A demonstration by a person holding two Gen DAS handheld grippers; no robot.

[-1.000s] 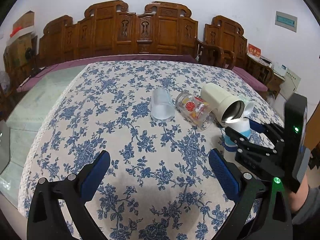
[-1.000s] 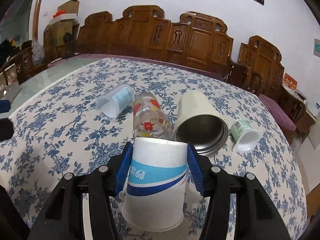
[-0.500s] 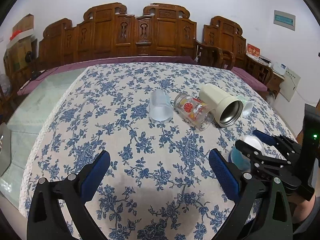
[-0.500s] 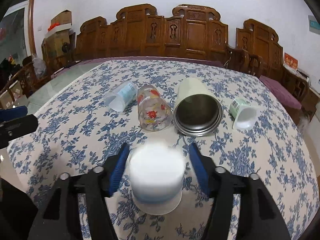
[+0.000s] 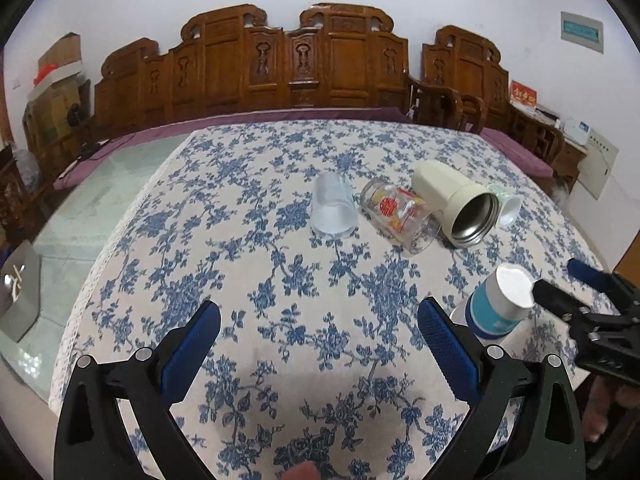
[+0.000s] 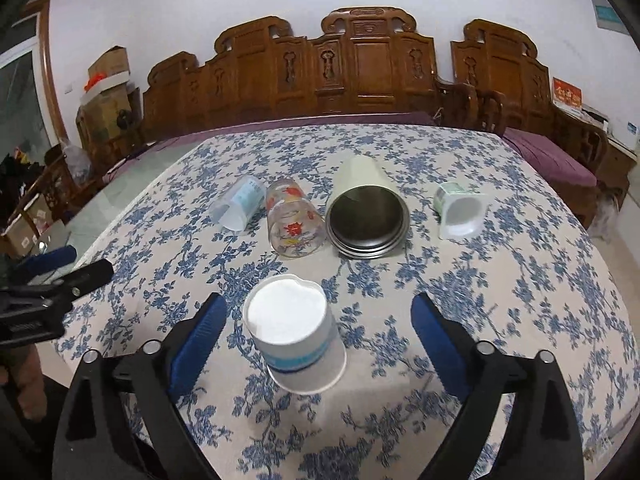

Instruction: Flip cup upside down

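A white paper cup with a blue band (image 6: 298, 346) stands upside down on the blue-flowered tablecloth (image 6: 500, 300), white base up. My right gripper (image 6: 318, 334) is open, its blue pads well apart on either side of the cup, not touching it. In the left wrist view the cup (image 5: 498, 306) stands at the right, with the right gripper (image 5: 576, 292) beside it. My left gripper (image 5: 318, 330) is open and empty over the near tablecloth.
Four cups lie on their sides in a row farther back: a clear plastic cup (image 6: 238, 206), a glass with red print (image 6: 292, 222), a cream steel-lined tumbler (image 6: 366, 210) and a small green-labelled tub (image 6: 460, 208). Carved wooden chairs (image 6: 360, 68) line the far side.
My right gripper lowered the paper cup onto the table upside down, opened and let it go, then drew back a little. My left gripper stayed open in place.
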